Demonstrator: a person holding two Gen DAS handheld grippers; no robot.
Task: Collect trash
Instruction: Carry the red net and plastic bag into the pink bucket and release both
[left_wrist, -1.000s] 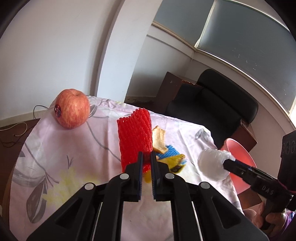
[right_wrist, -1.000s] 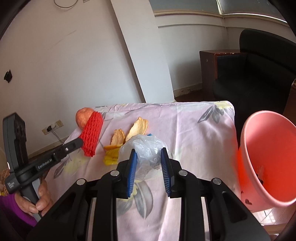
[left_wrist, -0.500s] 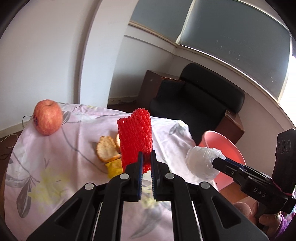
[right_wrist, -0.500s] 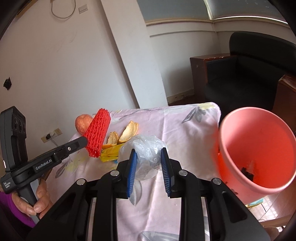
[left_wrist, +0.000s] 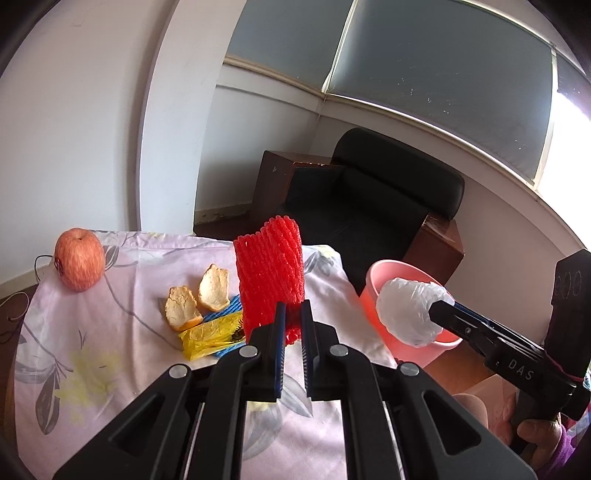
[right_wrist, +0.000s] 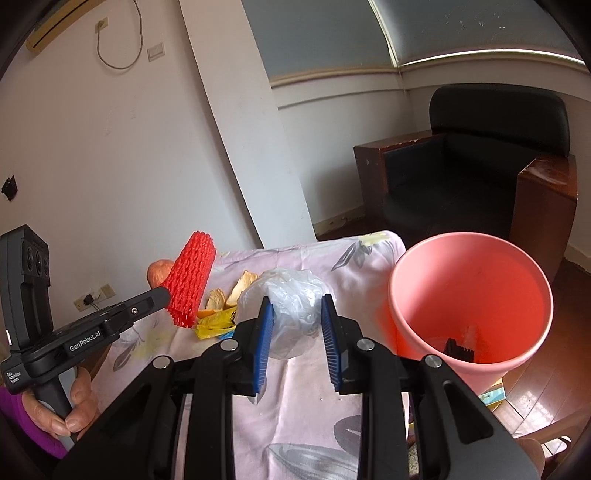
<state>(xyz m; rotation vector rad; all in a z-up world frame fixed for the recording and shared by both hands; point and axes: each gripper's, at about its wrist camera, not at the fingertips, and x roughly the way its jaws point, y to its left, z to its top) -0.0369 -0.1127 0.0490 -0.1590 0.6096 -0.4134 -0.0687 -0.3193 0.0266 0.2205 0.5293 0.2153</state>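
Note:
My left gripper (left_wrist: 292, 314) is shut on a red foam fruit net (left_wrist: 269, 273), held upright above the table; the net also shows in the right wrist view (right_wrist: 192, 277). My right gripper (right_wrist: 297, 314) is shut on a crumpled clear plastic bag (right_wrist: 288, 306), which hangs at the near rim of the pink trash bin (right_wrist: 469, 295). In the left wrist view the bag (left_wrist: 410, 310) overlaps the bin (left_wrist: 384, 273). Orange peels (left_wrist: 197, 295) and a yellow and blue wrapper (left_wrist: 214, 332) lie on the floral tablecloth (left_wrist: 110, 332).
A red apple (left_wrist: 78, 264) sits at the table's far left corner. The bin stands beside the table's right edge with dark scraps (right_wrist: 456, 347) at its bottom. A black armchair (left_wrist: 369, 206) stands behind, with wooden side tables.
Both grippers have moved right toward the bin with their loads. The bin has come more fully into view, and the bag now sits at its rim.

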